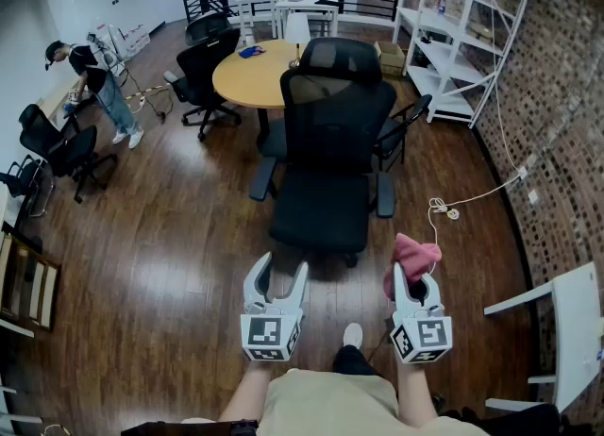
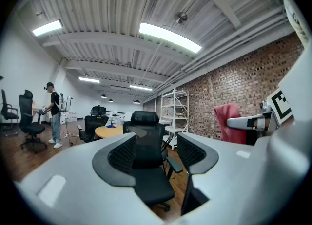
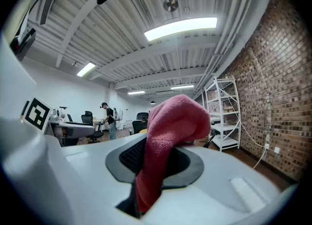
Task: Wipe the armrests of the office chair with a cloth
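Note:
A black mesh office chair (image 1: 327,146) faces me on the wood floor, with its left armrest (image 1: 261,179) and right armrest (image 1: 385,194) on either side of the seat. My right gripper (image 1: 413,276) is shut on a pink cloth (image 1: 411,257), which bunches up over its jaws (image 3: 173,126). It hovers short of the chair's right armrest. My left gripper (image 1: 280,279) is open and holds nothing, just in front of the seat. In the left gripper view the chair (image 2: 146,156) shows between the jaws, and the cloth (image 2: 227,121) at the right.
A round wooden table (image 1: 257,72) stands behind the chair with more black chairs (image 1: 202,75) around it. A person (image 1: 99,85) works at the far left. White shelving (image 1: 462,38) lines the brick wall; a white cable (image 1: 472,200) runs across the floor at right.

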The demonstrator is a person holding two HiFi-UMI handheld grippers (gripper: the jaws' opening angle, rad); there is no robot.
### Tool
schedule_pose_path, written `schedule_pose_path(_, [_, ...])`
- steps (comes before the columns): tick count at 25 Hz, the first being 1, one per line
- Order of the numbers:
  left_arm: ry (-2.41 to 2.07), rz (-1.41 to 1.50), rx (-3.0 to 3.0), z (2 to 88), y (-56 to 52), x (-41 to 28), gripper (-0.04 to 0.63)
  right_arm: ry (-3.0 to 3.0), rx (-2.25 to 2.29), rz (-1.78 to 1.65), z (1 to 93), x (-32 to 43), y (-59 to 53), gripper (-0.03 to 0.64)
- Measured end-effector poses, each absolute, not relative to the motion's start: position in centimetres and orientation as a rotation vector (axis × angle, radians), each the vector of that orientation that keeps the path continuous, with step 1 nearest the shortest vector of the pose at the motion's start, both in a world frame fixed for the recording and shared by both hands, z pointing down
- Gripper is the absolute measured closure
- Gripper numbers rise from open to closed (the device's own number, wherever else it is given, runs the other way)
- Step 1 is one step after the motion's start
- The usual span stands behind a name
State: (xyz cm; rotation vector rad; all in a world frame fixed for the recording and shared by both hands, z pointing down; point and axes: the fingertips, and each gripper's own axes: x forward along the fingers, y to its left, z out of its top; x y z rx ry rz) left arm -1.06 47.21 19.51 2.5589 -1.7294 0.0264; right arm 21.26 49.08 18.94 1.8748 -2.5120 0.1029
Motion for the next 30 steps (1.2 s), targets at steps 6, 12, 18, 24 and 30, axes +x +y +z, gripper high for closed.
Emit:
schedule_pose_path(6, [-1.742,-0.019,2.559,18.9,40.8,6.6,0.364,-2.57,1.795,0.083,18.9,27.7,42.3,0.545])
schedule_pose_path(12, [-1.711,-0.017,2.552,19.8,34.7,13.9,0.364,-2.57,1.806,0.155,20.7,35.3,36.7,0.545])
schedule_pose_path(18, [-1.694,0.042,2.53,21.2,32.1,18.2,0.364,-2.548,1.788,0.269,23.7,40.2,33.6,0.545])
schedule_pose_path(24, [-1.701,0.089,2.505,22.6,28.0,18.1,0.373,-2.545,1.744,0.352,26.1,40.0,29.7,0.546])
schedule_pose_path(30, [-1.606,0.041,2.56,23.5,20.3,18.9,0.379,-2.489,1.732,0.408,28.2,39.2,23.4,0.546])
